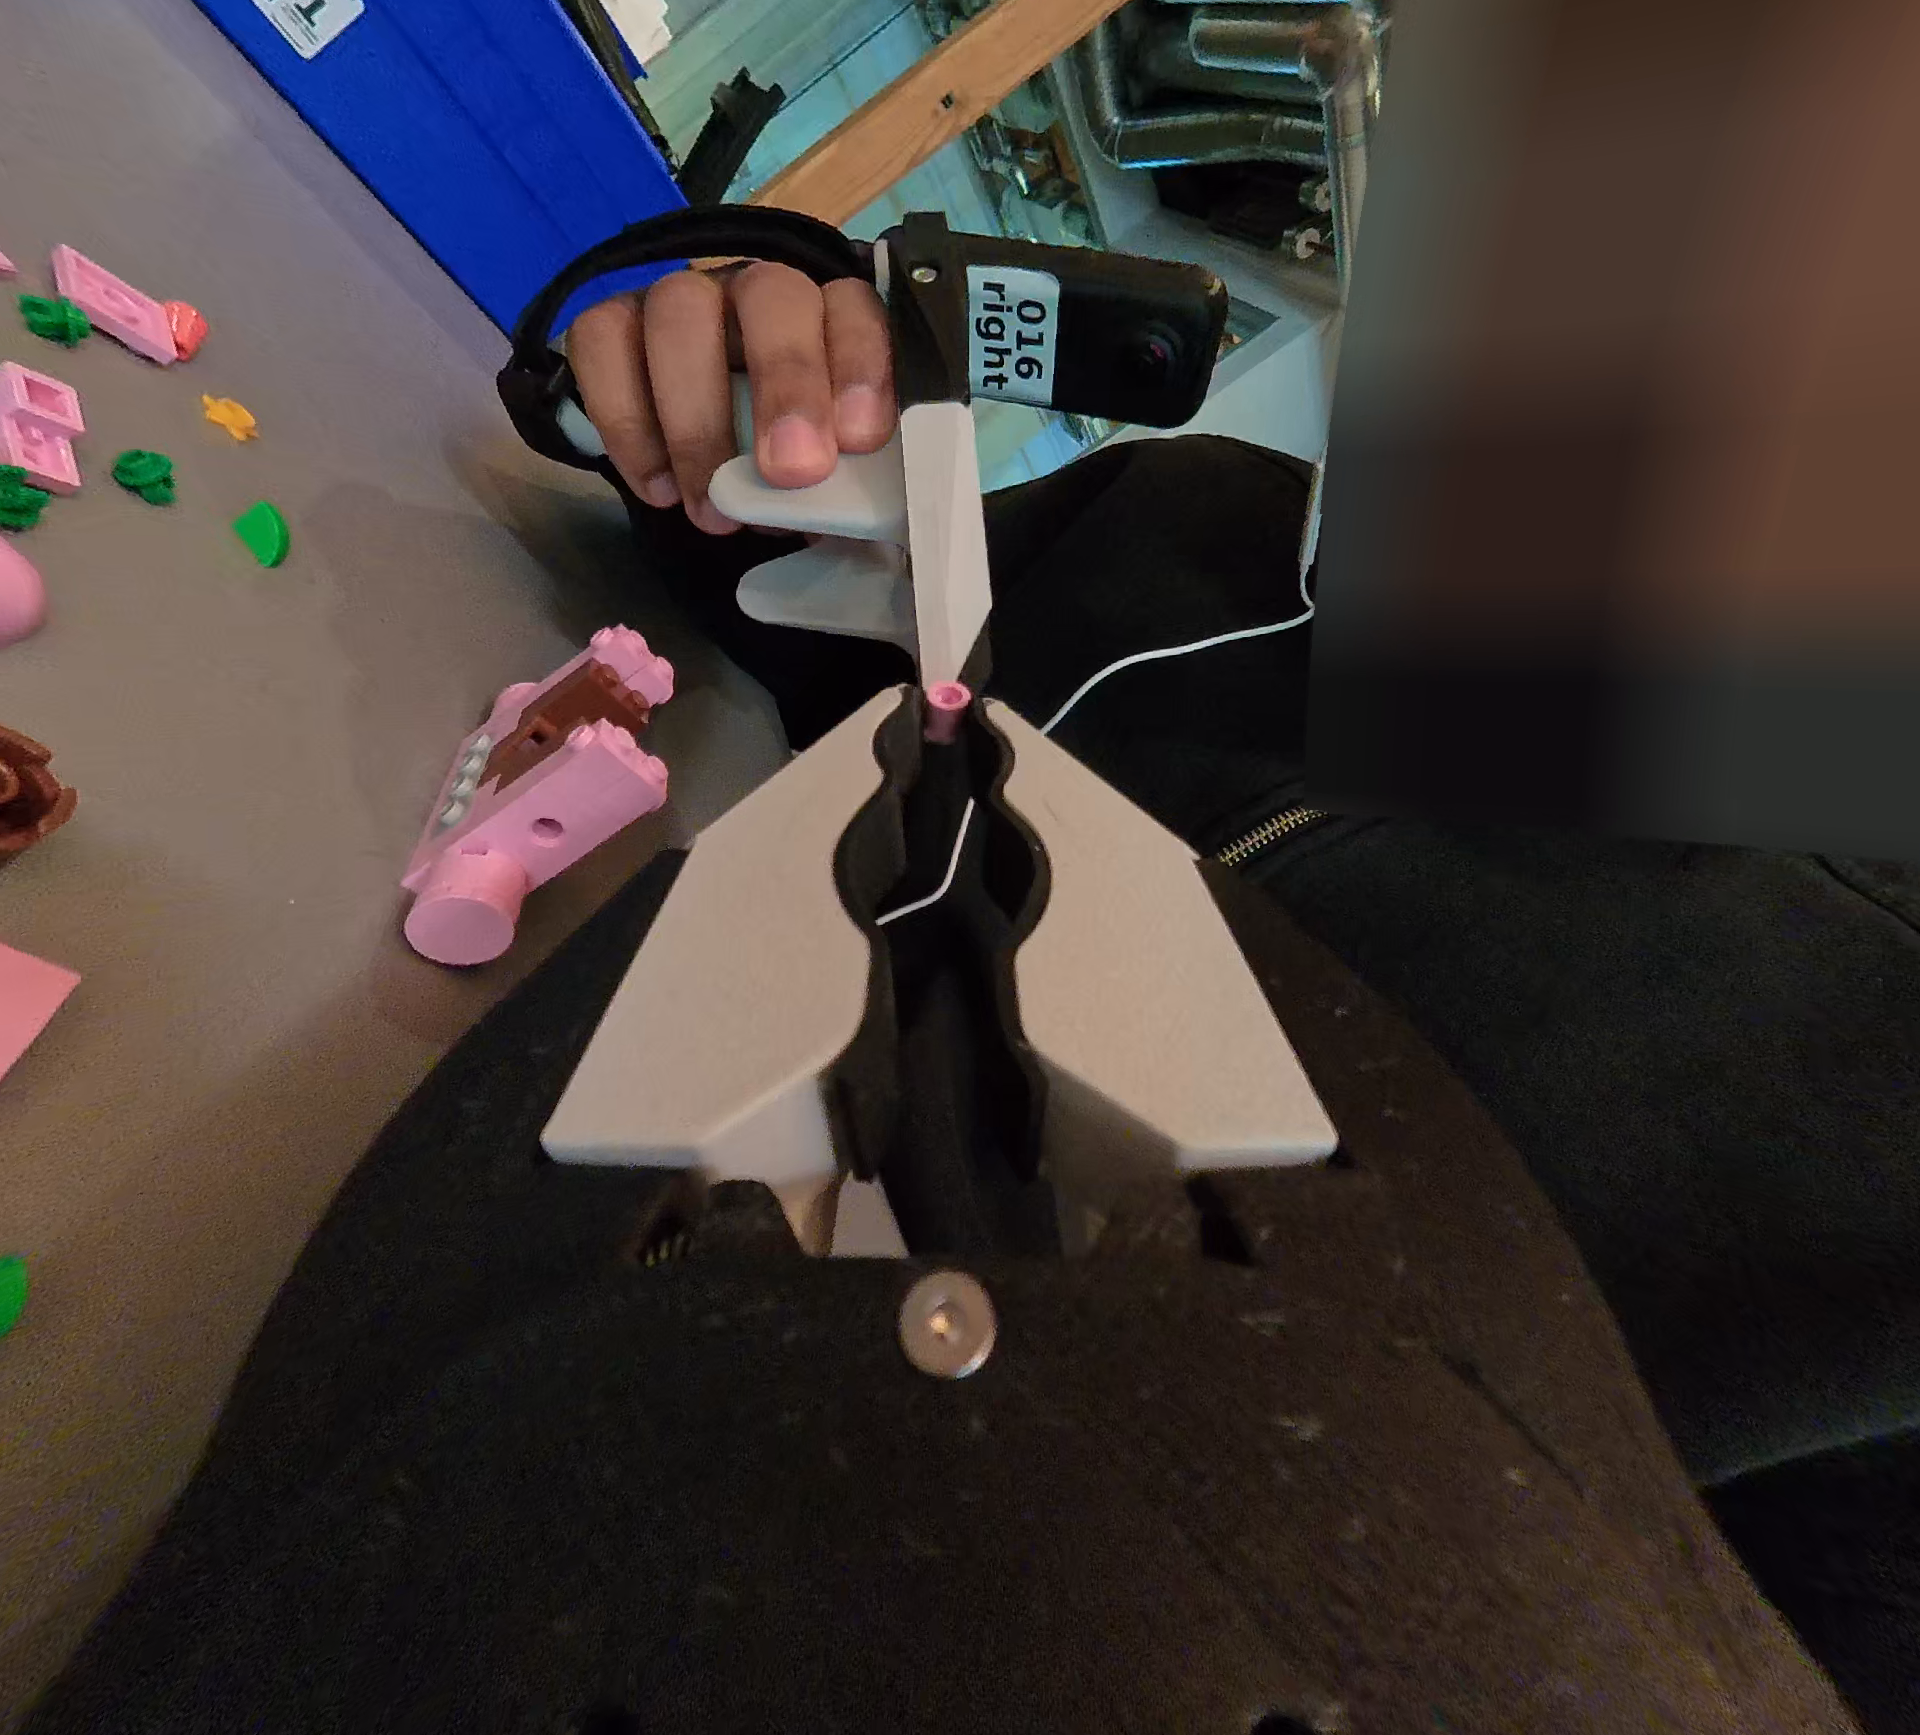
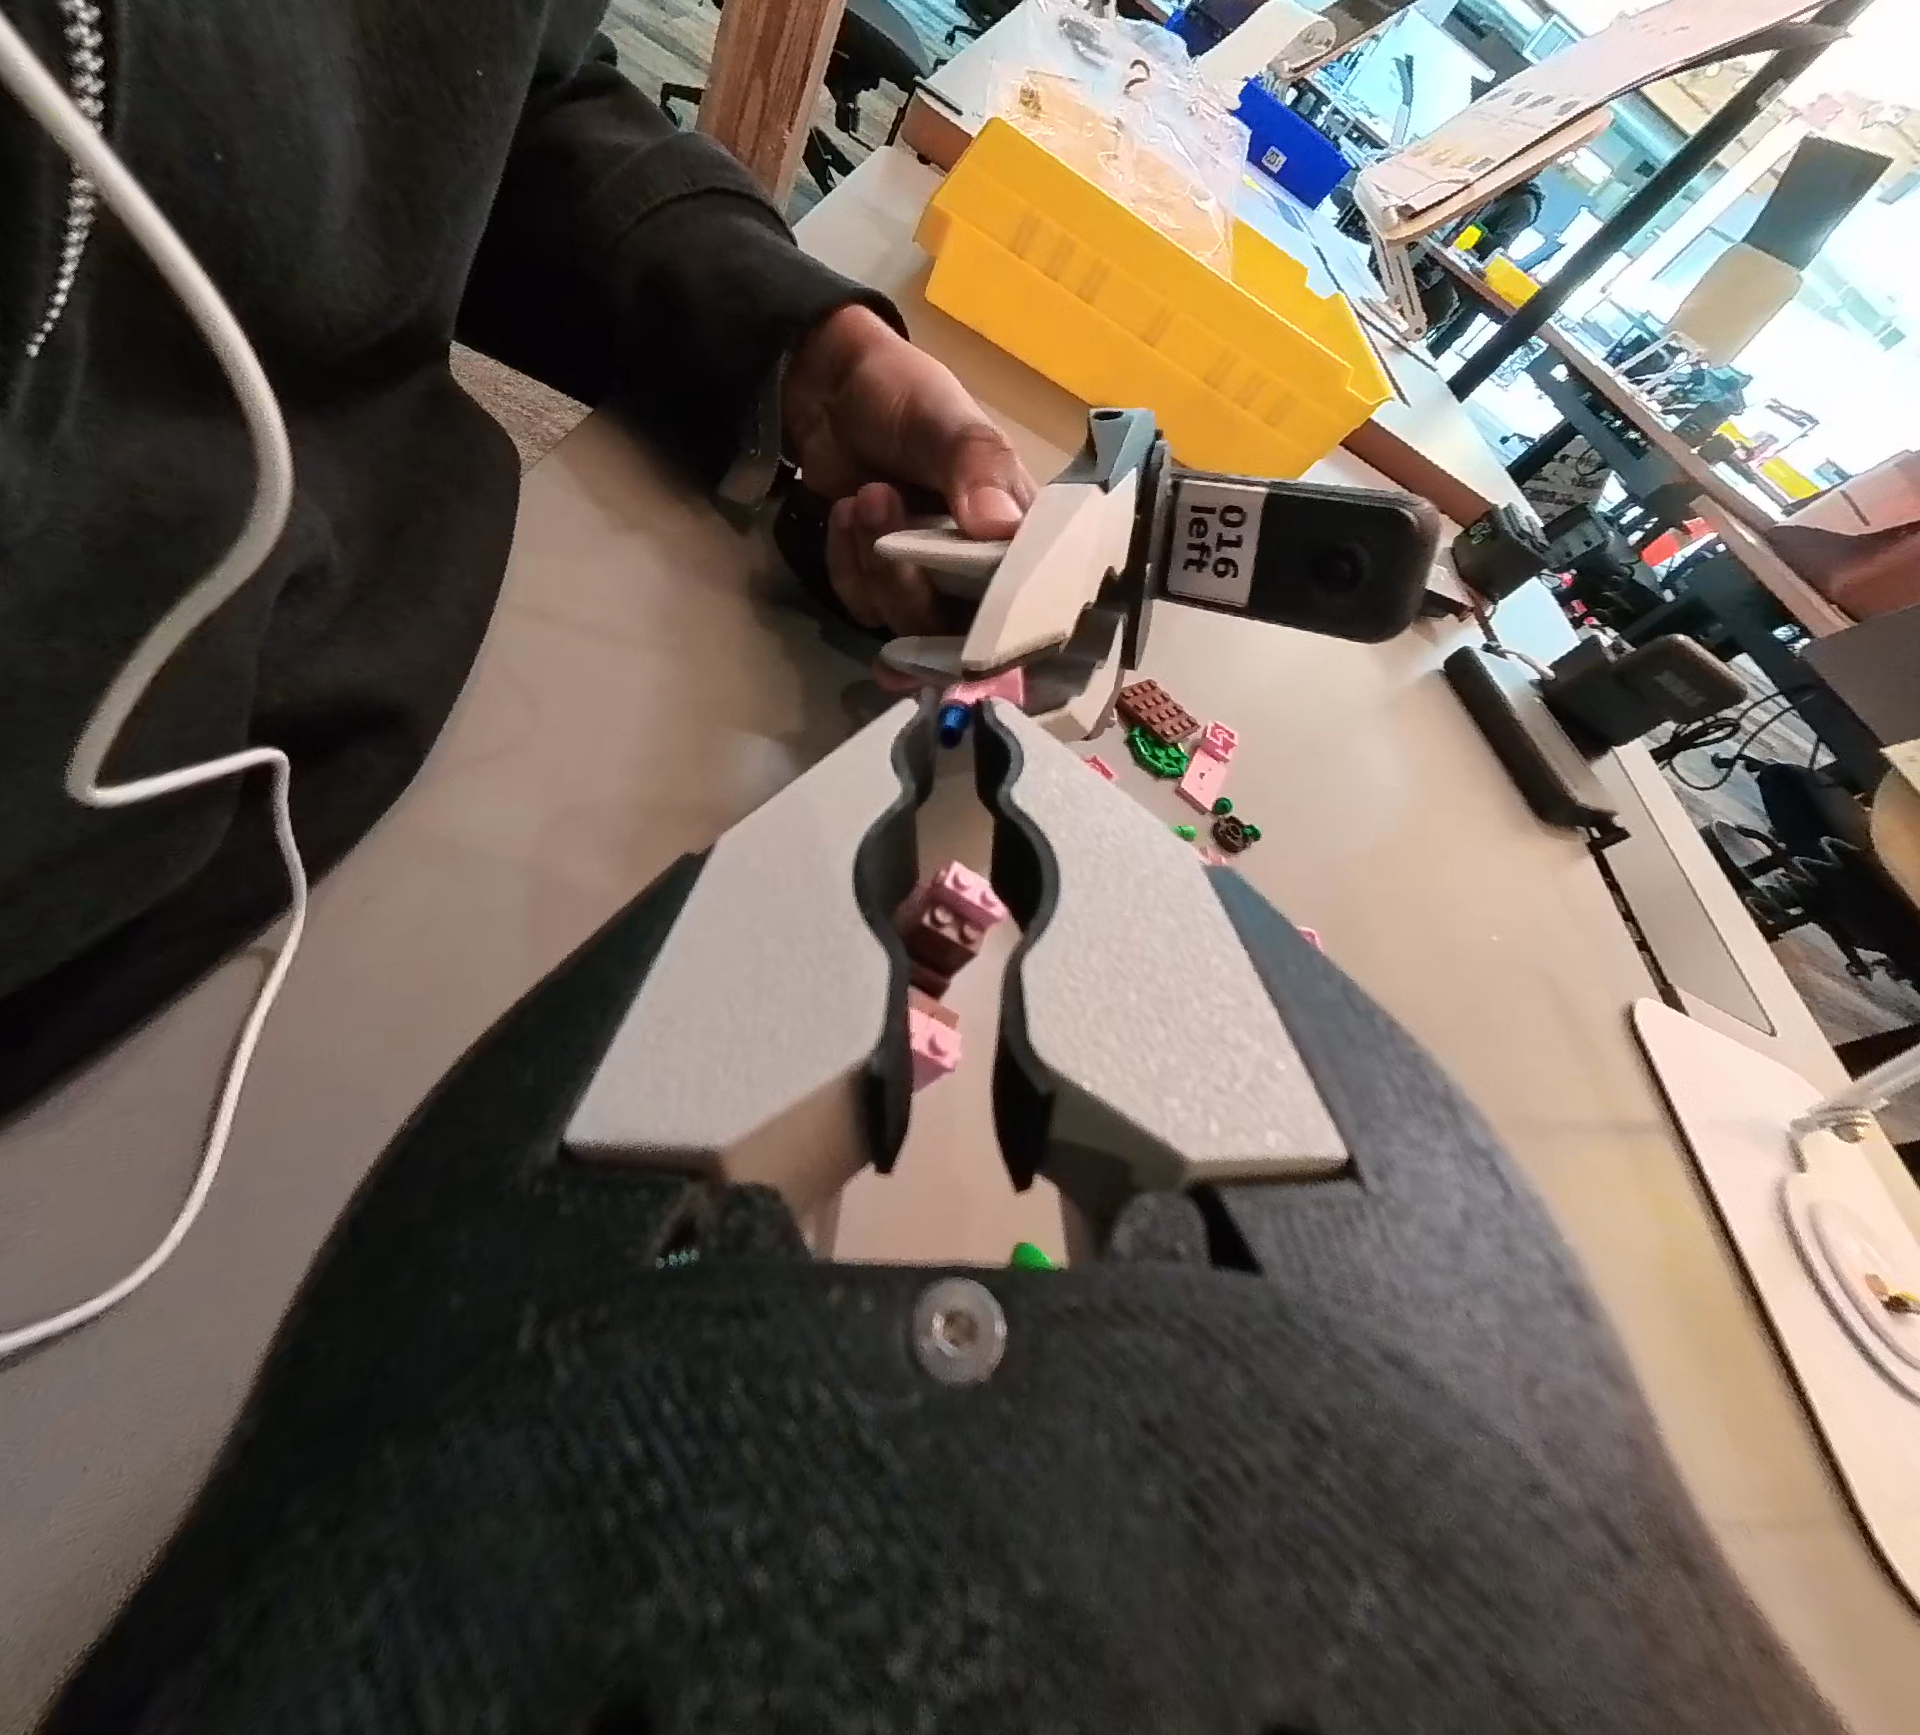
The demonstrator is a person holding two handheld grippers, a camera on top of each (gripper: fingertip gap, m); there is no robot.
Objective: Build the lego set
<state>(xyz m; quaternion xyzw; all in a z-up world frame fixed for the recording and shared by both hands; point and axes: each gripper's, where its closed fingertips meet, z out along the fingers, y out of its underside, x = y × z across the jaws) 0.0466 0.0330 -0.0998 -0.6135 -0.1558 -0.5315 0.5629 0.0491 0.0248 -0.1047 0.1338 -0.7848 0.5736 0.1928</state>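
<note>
My left gripper point(image 1: 948, 717) is shut on a small pink round piece point(image 1: 948, 706) at its tips, held above the table edge. My right gripper point(image 2: 948, 731) is shut on a small blue pin point(image 2: 951, 729). The two grippers meet tip to tip: the right gripper point(image 1: 956, 659) comes down onto the pink piece, and the left gripper point(image 2: 1003, 686) shows with the pink piece point(image 2: 977, 693) touching the blue pin. A pink and brown Lego assembly point(image 1: 540, 812) lies on its side on the grey table; it also shows below the right fingers point(image 2: 951, 932).
Loose green, pink and orange pieces point(image 1: 135, 407) are scattered at the left; a brown plate point(image 2: 1158, 709) and green pieces point(image 2: 1158, 755) lie farther off. A blue bin point(image 1: 416, 75) and a yellow bin point(image 2: 1143, 303) stand at the table's edges. The person's torso and a white cable point(image 2: 208, 542) are close.
</note>
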